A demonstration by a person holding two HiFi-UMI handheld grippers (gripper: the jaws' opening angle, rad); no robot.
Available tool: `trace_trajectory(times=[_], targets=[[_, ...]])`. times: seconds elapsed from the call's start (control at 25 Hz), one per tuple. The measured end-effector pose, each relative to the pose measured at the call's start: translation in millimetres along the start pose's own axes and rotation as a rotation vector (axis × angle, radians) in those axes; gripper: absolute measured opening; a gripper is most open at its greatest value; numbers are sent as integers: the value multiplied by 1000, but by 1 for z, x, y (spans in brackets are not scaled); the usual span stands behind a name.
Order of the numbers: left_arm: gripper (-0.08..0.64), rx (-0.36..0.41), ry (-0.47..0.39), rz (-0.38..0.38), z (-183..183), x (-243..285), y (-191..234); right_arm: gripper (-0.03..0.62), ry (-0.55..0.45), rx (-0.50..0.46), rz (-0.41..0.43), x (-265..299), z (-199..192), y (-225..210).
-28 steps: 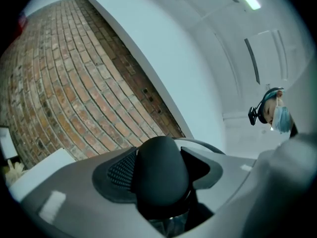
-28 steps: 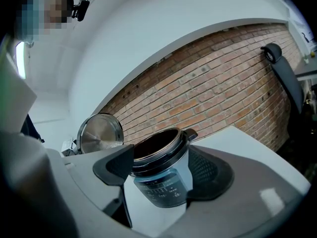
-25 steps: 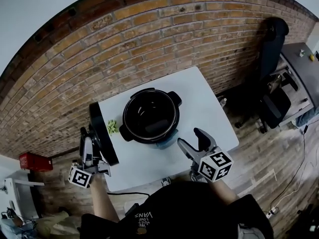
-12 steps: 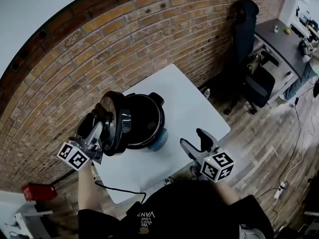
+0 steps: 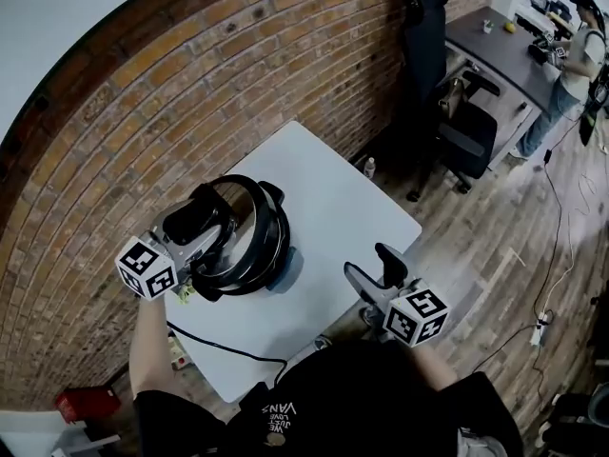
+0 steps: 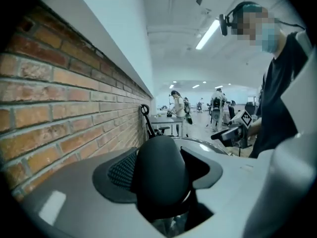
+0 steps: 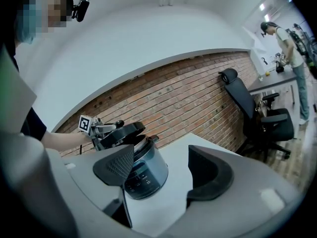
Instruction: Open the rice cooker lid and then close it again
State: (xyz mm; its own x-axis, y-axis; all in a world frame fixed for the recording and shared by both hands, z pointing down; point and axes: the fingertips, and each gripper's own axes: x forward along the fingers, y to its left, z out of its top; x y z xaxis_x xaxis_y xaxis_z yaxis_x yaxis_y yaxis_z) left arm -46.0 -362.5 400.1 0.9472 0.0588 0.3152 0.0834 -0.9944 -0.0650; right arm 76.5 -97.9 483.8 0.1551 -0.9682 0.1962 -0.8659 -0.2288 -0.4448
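Observation:
The black rice cooker [image 5: 288,260] stands on the white table [image 5: 352,208], near its left end. Its round black lid [image 5: 245,238] hangs tilted over the pot's mouth, covering most of it. My left gripper [image 5: 195,222] is shut on the lid's black knob [image 6: 158,182], which fills the gap between the jaws in the left gripper view. My right gripper [image 5: 369,263] stands open and empty near the table's front edge, right of the cooker. In the right gripper view the cooker [image 7: 143,175] shows its front panel, with the lid [image 7: 124,133] held slanted above it.
A brick wall runs behind the table. A black office chair [image 5: 433,27] and a grey desk [image 5: 495,46] stand at the far right, with a person [image 5: 571,55] beside them. A black cable [image 5: 219,346] trails over the table's front left. Something small and green [image 5: 186,293] lies beside the cooker.
My left gripper has carried the lid from the table's left edge over to the pot and turned it from upright to slanted above the opening. The right gripper barely shifted.

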Motion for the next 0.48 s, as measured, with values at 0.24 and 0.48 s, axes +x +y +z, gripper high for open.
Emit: trace_trajectory(times=[0.24, 0.48], targets=[[279, 115, 113, -71, -18, 18, -15, 336, -15, 12, -14, -7, 1, -5], [279, 123, 129, -75, -26, 20, -14, 336, 0, 19, -7, -6, -4, -9]])
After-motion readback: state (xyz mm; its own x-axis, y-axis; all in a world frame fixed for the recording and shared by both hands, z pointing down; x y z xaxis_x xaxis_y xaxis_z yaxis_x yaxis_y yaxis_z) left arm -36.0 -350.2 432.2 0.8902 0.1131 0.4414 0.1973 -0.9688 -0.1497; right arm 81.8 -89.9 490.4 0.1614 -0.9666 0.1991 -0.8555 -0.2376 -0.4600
